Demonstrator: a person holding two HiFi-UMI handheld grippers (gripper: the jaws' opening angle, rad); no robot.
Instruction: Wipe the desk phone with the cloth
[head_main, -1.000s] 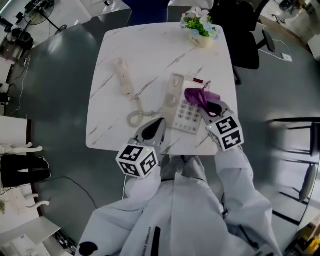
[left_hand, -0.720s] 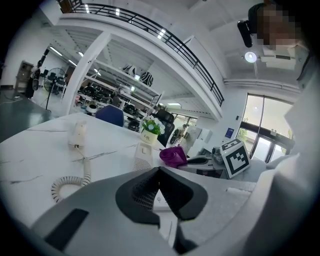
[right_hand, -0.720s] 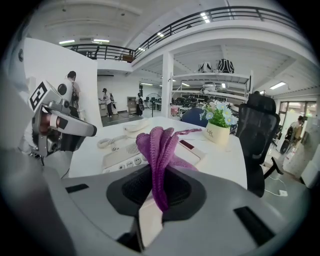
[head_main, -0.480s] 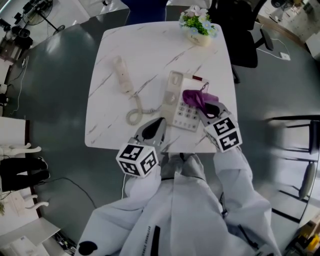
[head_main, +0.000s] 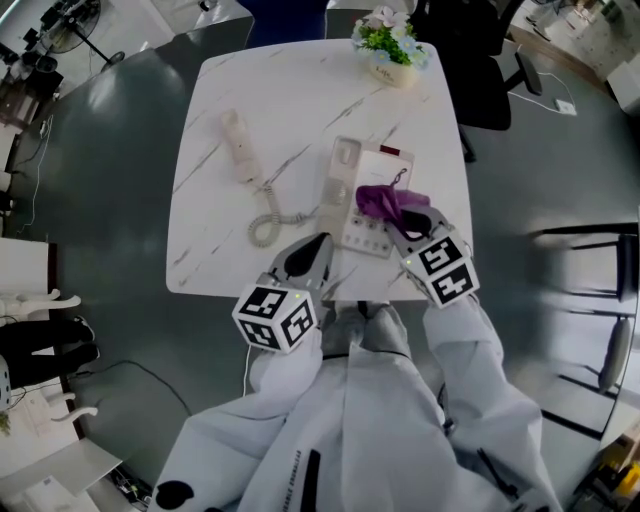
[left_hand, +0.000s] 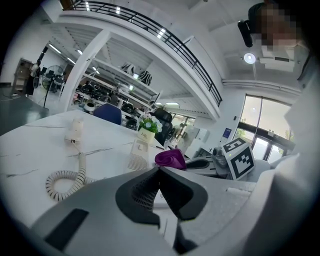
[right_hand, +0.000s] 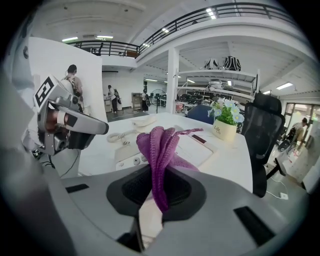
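Cloth, purple and knitted (right_hand: 159, 145), is pinched between the jaws of the right gripper (head_main: 400, 222), which are closed on its near end. Its loose bunch spills forward onto the right part of the cream plastic desk phone (head_main: 346, 165), over the far end of the keypad. The phone base sits on the near right part of the white marble-patterned table (head_main: 300, 100), and its long axis runs from near to far with a slight tilt. It lies directly ahead of the right fingertips and reaches a little to their left, so the right gripper is the nearer one and is already touching it through the cloth. A wipe would probably run along that axis, near to far.

The left gripper (left_hand: 160, 171) has its jaws together on nothing and hangs at the near table edge, just left of the phone. The cream handset (head_main: 237, 148) lies off the hook well to the far left, joined by a coiled cord (head_main: 268, 226).

The small flower pot (right_hand: 218, 129) at the far edge carries a label that seems to read "Life".
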